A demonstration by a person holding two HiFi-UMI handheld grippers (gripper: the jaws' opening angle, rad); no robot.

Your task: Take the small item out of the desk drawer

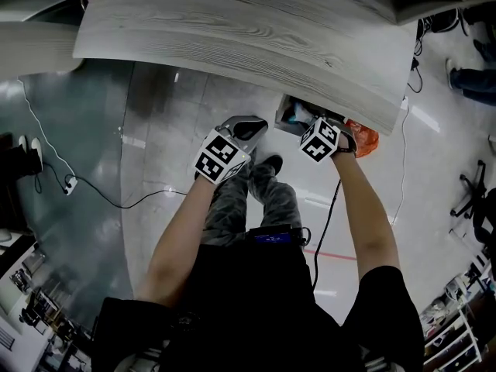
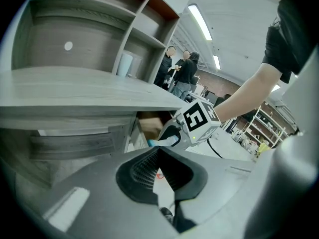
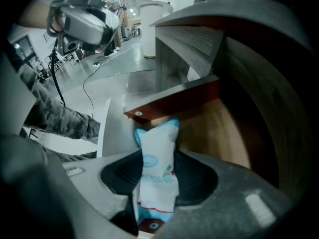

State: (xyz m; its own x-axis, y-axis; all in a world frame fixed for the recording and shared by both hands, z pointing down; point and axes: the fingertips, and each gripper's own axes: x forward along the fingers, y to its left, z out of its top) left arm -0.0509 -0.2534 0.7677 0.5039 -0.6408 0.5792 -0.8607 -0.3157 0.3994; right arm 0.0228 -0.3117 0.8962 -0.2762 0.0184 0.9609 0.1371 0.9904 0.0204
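Observation:
The desk drawer [image 3: 174, 101] stands pulled out under the grey wooden desktop [image 1: 248, 29]. In it lies a small white and light-blue packet [image 3: 157, 168]. My right gripper [image 3: 158, 176] points steeply down into the drawer with the packet between its pads [image 3: 192, 176], which touch it on both sides. In the head view the right gripper [image 1: 310, 126] reaches under the desk edge into the drawer [image 1: 288, 113]. My left gripper [image 2: 158, 151] hangs beside it, left of the drawer, its tips together and nothing in them. From the left gripper view I see the right gripper [image 2: 169, 136] over the packet [image 2: 152, 143].
An orange bag [image 1: 364, 136] lies on the floor right of the drawer. Cables [image 1: 101, 196] run across the shiny floor at the left. The person's legs [image 1: 256, 200] stand just below the grippers. Shelves [image 2: 124, 29] rise above the desk, with people [image 2: 182, 73] standing far behind.

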